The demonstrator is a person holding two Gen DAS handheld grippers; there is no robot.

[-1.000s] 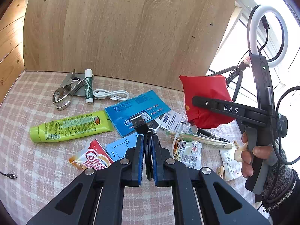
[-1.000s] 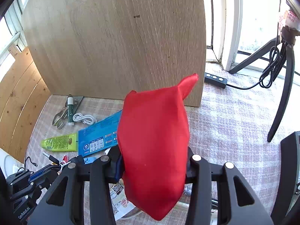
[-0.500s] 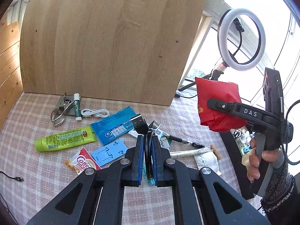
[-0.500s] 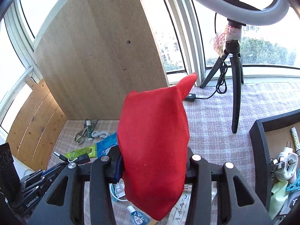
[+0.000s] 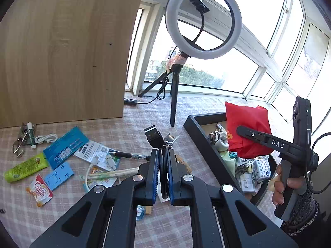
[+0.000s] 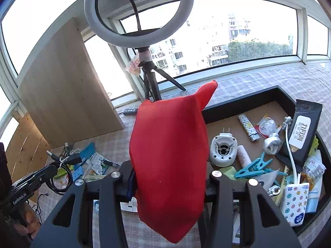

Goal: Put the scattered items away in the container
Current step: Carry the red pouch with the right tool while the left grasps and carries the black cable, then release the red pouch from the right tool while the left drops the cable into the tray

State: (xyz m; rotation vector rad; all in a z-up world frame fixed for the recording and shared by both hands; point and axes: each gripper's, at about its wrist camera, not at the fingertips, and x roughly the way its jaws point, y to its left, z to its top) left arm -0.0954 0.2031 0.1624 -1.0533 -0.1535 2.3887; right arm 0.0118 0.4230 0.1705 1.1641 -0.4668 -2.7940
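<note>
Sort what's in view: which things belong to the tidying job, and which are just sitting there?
Job:
- red pouch in right gripper
- black cable in left gripper
- black tray
- green tube
- coffee sachet

Bystanders:
- ring light
- wooden board

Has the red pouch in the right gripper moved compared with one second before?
Yes. The red pouch went from above the scattered items to over the black tray, rightward in the left wrist view.

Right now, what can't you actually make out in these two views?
- Right wrist view: the red pouch hides the right gripper's pads and the tray corner behind it.
- Left wrist view: the left gripper hides most of the black USB cable.
- Packet print: too small.
</note>
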